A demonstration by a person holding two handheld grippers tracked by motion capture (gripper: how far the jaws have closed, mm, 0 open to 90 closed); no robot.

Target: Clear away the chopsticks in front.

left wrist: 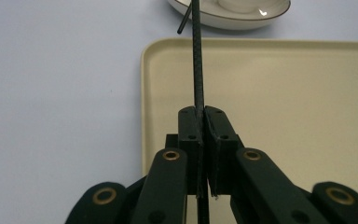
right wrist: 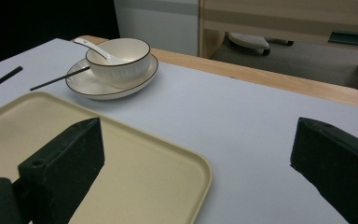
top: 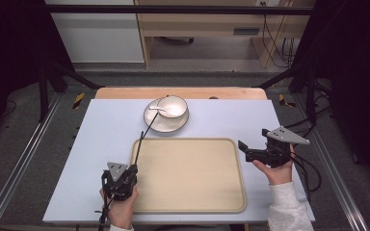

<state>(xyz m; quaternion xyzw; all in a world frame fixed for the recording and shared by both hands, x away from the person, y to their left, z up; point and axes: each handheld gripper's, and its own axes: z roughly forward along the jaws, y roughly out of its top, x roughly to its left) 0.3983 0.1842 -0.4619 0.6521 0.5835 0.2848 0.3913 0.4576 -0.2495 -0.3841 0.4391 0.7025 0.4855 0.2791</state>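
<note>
On the table [top: 101,144], left to right: left gripper [left wrist: 200,116], one tray [top: 188,175], right gripper [top: 243,147]; farther back, one plate [top: 154,122] carrying one bowl [top: 173,106].

Left gripper, near the tray's left edge: jaws closed tight on one chopstick [left wrist: 196,65], a thin black rod. In the left gripper view the rod runs up between the jaws, over the tray's left rim, toward the plate. Grey plate on top of this gripper seen in the high view.

Chopsticks counted: two. The second chopstick [right wrist: 58,79] leans on the plate's rim, its end out over the table; in the left gripper view its tip sits just beside the held one.

Tray: cream, rectangular, rounded corners, nothing lying in it.

Bowl: white with a dark rim line, stands on the plate. One white spoon [right wrist: 95,49] rests in the bowl, handle out over the rim.

Right gripper, off the tray's right edge: jaws wide apart, nothing between them. In the right gripper view one jaw hangs over the tray's corner, the other over bare table.

Writing or labels: none legible on any item.
</note>
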